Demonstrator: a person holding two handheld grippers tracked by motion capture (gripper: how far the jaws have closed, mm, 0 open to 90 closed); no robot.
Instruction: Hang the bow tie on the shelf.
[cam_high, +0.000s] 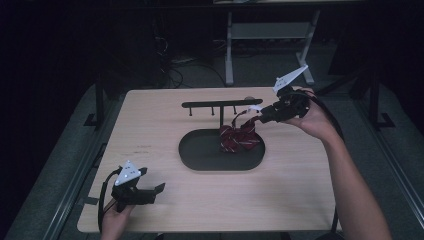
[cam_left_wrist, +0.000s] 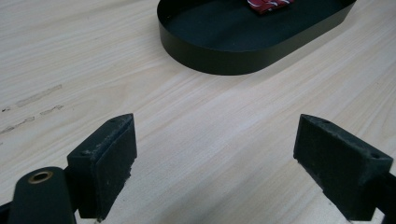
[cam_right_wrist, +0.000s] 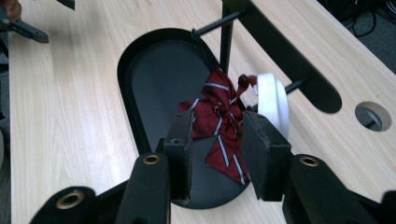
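The striped bow (cam_right_wrist: 219, 126) is hung by its white band (cam_right_wrist: 273, 105) on a rack peg; the right claw (cam_right_wrist: 217, 151) is half-opened around it, unpressed. The left claw (cam_left_wrist: 215, 163) is held wide, idle.

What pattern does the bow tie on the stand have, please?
Dark red with grey-white stripes, clearest in the right gripper view.

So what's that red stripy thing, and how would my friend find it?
Start at the wooden table and find the black oval tray in its middle, with a black peg rack standing over it. At the tray's right end, under the rack, hangs a dark red bow with pale stripes, just in front of the right hand-held gripper. It's the one colourful thing among black parts.
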